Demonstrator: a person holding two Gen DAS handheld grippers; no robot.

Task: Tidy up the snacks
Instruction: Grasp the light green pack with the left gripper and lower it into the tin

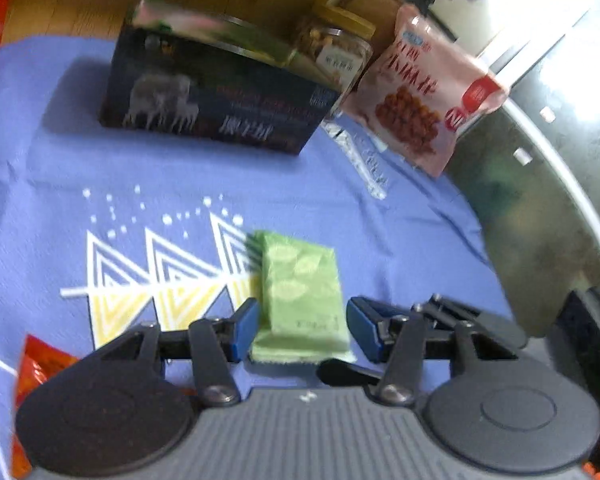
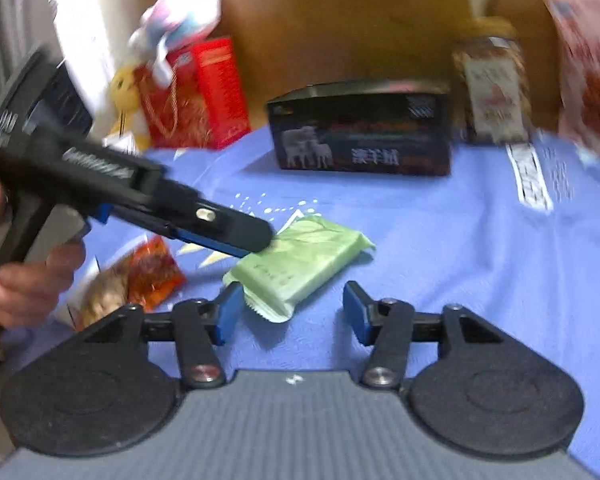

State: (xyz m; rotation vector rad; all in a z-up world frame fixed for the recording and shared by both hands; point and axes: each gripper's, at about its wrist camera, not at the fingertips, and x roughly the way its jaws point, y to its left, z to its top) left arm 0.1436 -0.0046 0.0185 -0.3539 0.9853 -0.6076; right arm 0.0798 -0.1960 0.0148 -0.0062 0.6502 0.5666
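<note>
Green snack packet (image 1: 300,300) flat on blue cloth (image 1: 180,184), lower centre, between left gripper (image 1: 302,330) jaws, gapped and unpressed; right gripper (image 2: 288,312) wide, empty; best squared, then squeezed gently across narrow sides.

Matt blue cloth (image 1: 340,208), glossy green wrapper (image 1: 300,292)

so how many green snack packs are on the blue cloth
1. The green snack pack lies flat on the blue cloth, in front of the dark box. More could be out of view.
</note>
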